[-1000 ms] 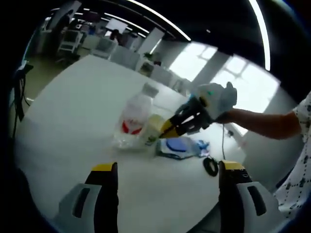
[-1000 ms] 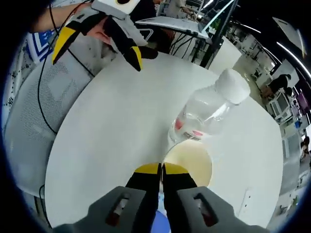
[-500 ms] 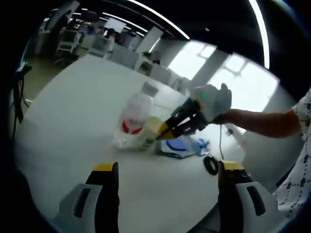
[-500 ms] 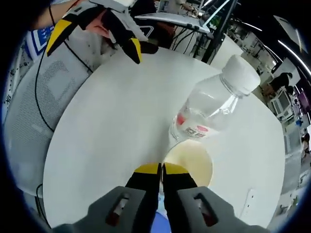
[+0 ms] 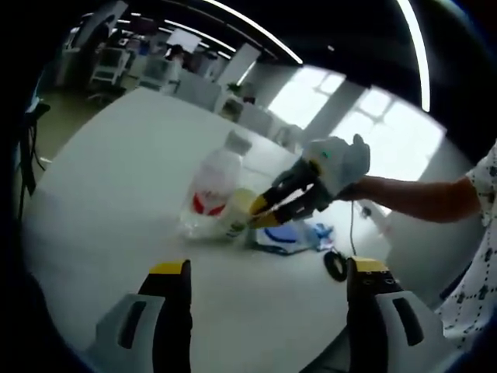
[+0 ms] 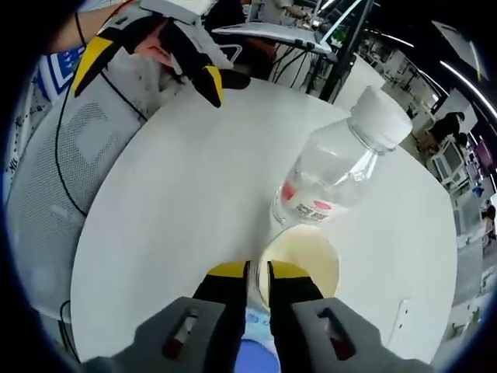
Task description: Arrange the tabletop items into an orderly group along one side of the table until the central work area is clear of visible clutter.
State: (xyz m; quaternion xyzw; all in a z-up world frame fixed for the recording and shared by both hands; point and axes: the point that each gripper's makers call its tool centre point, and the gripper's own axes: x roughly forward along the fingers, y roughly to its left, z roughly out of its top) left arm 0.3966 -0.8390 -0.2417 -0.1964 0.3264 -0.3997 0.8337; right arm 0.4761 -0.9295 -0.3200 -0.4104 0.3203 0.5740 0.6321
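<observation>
Easing your right gripper (image 6: 258, 270), jaws slightly parted astride the cup (image 6: 301, 260) rim beside the bottle (image 6: 334, 172), withdraw straight; your left gripper (image 5: 264, 270) hangs spread wide.

Clear capped bottle (image 6: 335, 172) (red label) touching a pale-yellow cup (image 6: 301, 259).

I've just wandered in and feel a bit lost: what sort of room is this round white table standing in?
Probably an open-plan office or lab: long ceiling light strips, desks with monitors and other white tables stand beyond the round white table, beside big windows.
</observation>
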